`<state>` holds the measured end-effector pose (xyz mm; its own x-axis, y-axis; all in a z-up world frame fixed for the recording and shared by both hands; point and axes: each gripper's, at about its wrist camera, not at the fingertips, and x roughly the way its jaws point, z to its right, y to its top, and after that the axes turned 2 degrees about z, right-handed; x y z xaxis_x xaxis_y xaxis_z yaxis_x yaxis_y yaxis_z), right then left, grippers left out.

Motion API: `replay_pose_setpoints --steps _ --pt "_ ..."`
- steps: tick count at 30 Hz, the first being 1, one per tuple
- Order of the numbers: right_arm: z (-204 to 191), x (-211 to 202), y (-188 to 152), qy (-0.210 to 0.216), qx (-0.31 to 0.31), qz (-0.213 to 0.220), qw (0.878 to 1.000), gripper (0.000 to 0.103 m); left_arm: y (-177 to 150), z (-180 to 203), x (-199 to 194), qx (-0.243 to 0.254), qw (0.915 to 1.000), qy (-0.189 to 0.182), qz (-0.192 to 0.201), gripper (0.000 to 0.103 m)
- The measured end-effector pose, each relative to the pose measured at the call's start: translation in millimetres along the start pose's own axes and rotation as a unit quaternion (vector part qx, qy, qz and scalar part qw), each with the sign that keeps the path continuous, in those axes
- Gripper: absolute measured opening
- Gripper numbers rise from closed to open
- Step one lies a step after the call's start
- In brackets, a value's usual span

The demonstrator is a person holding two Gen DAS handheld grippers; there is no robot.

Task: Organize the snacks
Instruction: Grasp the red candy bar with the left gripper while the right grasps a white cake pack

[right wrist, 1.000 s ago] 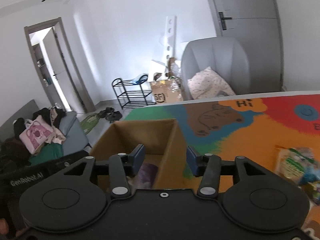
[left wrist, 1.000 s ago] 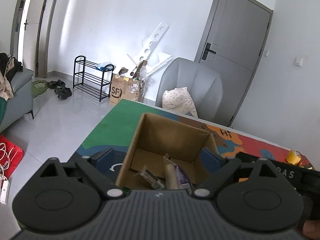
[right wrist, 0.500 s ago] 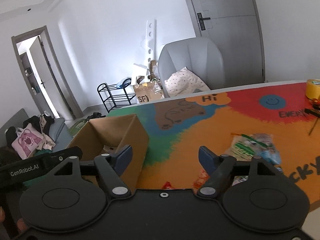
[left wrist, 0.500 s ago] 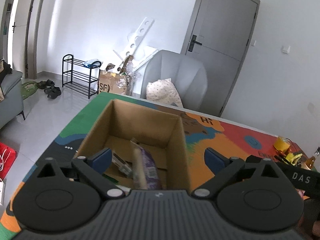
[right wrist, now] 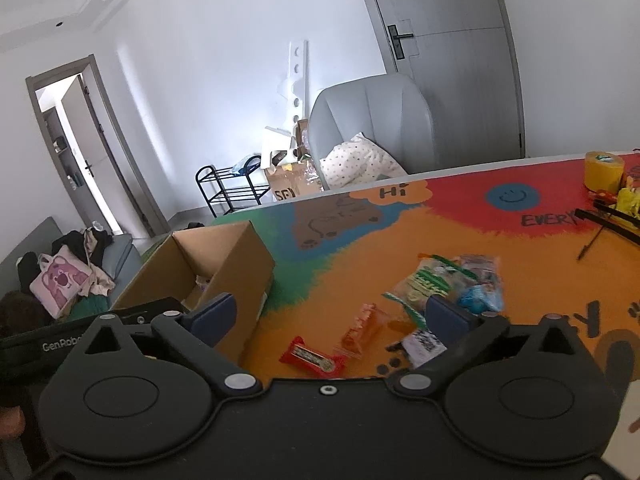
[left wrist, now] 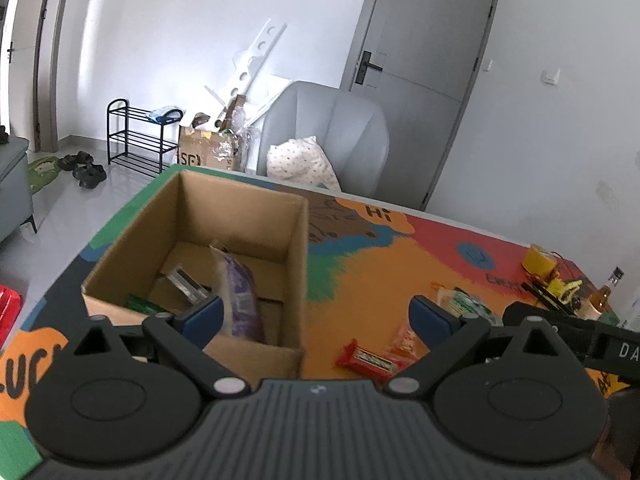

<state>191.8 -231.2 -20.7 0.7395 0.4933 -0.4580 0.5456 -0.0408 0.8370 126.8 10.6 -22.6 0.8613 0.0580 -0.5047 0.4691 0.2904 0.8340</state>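
An open cardboard box (left wrist: 224, 216) (right wrist: 224, 256) stands on the colourful table mat, holding a purple packet (left wrist: 240, 292) and a clear-wrapped snack (left wrist: 186, 282). Right of it lie a red candy bar (left wrist: 366, 358) (right wrist: 312, 358), an orange packet (right wrist: 360, 330) (left wrist: 404, 340), a green-and-white bag (right wrist: 430, 280) (left wrist: 460, 302) and a blue packet (right wrist: 480, 296). My left gripper (left wrist: 316, 316) is open and empty, above the box's right wall. My right gripper (right wrist: 328, 316) is open and empty, above the loose snacks, right of the box.
A yellow tape roll (right wrist: 604, 170), yellow clips and black tools (right wrist: 612, 212) lie at the far right of the mat. A grey armchair with a dotted cushion (left wrist: 300, 160) stands behind the table. The table's left edge runs beside the box.
Both grippers have swung right, away from the box toward the loose snacks. The right gripper's jaws have widened. The box has shifted left in both views.
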Motion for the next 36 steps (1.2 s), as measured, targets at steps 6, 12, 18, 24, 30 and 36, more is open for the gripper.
replay_pose_setpoints --steps 6,12,18,24,30,36 --pt "24.7 -10.3 -2.3 -0.007 0.018 0.003 1.0 0.103 -5.4 17.5 2.1 0.01 0.9998 -0.014 -0.012 0.098" --pt "54.1 -6.6 -11.5 -0.02 0.035 -0.01 0.999 0.103 -14.1 31.9 9.6 0.007 0.999 -0.036 -0.024 0.098" --pt "71.8 5.2 -22.8 -0.015 0.036 -0.024 0.999 0.096 -24.5 46.0 20.7 -0.001 0.9989 -0.038 -0.026 0.096" --pt "77.8 19.0 -31.5 0.006 0.003 -0.039 0.999 0.078 -40.1 56.5 35.1 -0.012 0.9984 -0.043 -0.035 0.085" --pt "82.0 33.9 -36.0 0.035 -0.015 -0.055 0.998 0.062 -52.0 57.9 57.4 -0.035 0.997 -0.035 -0.06 0.062" --pt "86.4 53.5 -40.3 0.035 -0.022 -0.064 0.997 0.063 -59.9 61.1 76.0 -0.034 0.9959 -0.033 -0.078 0.06"
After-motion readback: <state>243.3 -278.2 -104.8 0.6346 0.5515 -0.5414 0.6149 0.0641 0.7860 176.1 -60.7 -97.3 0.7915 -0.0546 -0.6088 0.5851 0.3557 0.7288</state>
